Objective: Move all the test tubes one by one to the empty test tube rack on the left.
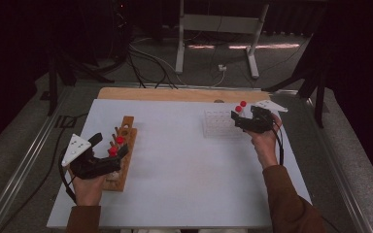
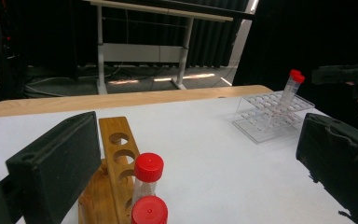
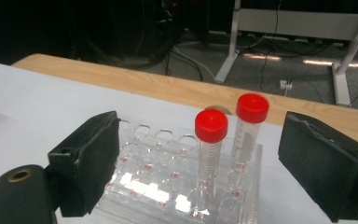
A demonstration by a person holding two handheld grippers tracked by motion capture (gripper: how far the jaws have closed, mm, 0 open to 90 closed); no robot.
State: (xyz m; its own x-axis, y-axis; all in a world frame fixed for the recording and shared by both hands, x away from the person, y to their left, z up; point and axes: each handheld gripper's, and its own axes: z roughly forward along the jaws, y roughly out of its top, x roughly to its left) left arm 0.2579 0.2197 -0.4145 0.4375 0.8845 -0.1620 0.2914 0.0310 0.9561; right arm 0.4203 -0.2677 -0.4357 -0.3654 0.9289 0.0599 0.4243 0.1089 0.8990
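Both grippers wide open, empty: left gripper (image 1: 110,145) over wooden rack (image 2: 116,154) (two red-capped tubes (image 2: 148,179) in round holes), right gripper (image 3: 200,163) at clear plastic rack (image 3: 168,186) holding two capped tubes (image 3: 210,144).

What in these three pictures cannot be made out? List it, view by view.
- High view: the lower end of the brown wooden tube rack lies under the left gripper.
- Left gripper view: the nearest red-capped clear plastic tube is cut by the bottom edge.
- Right gripper view: the clear plastic grid rack has red cell markings too small to read.
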